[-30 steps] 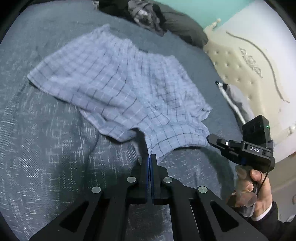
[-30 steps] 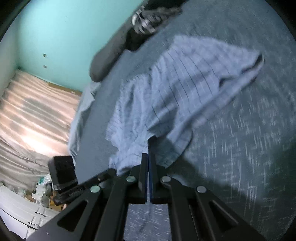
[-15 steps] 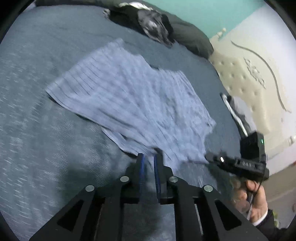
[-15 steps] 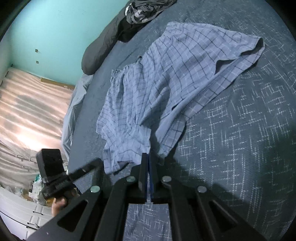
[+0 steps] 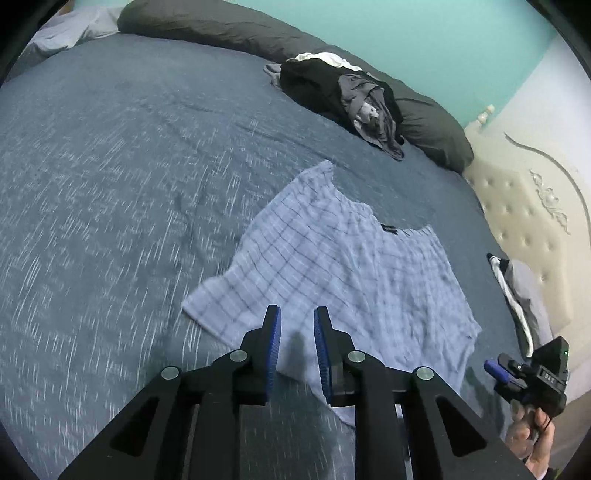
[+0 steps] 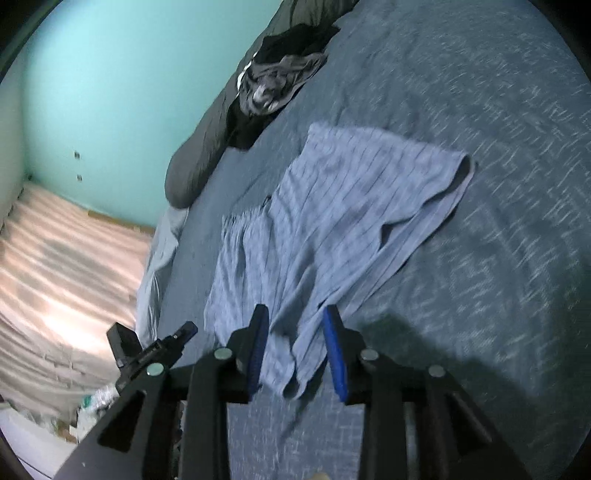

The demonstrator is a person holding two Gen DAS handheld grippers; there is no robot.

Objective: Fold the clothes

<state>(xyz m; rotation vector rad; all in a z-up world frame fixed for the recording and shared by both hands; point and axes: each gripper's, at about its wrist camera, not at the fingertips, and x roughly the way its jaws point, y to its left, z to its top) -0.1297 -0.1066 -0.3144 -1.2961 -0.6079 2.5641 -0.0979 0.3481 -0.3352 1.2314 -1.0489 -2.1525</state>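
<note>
Light blue checked shorts point(image 5: 332, 273) lie spread on the dark blue bedspread point(image 5: 110, 184); they also show in the right wrist view point(image 6: 332, 221). My left gripper point(image 5: 297, 321) is open and empty, raised over the near hem of the shorts. My right gripper point(image 6: 295, 317) is open and empty, raised over the near leg edge. The right gripper also shows in the left wrist view point(image 5: 498, 369) at the lower right, and the left gripper shows in the right wrist view point(image 6: 184, 330) at the lower left.
A pile of dark clothes point(image 5: 343, 99) lies against a long dark pillow point(image 5: 221, 26) at the far side. A cream tufted headboard point(image 5: 528, 229) stands on the right, with another garment point(image 5: 517, 295) by it. The turquoise wall point(image 6: 110, 74) is behind.
Both grippers were shut on the near edge of the shorts; both have opened, let go and pulled back and up. The shorts now lie flat on the bed.
</note>
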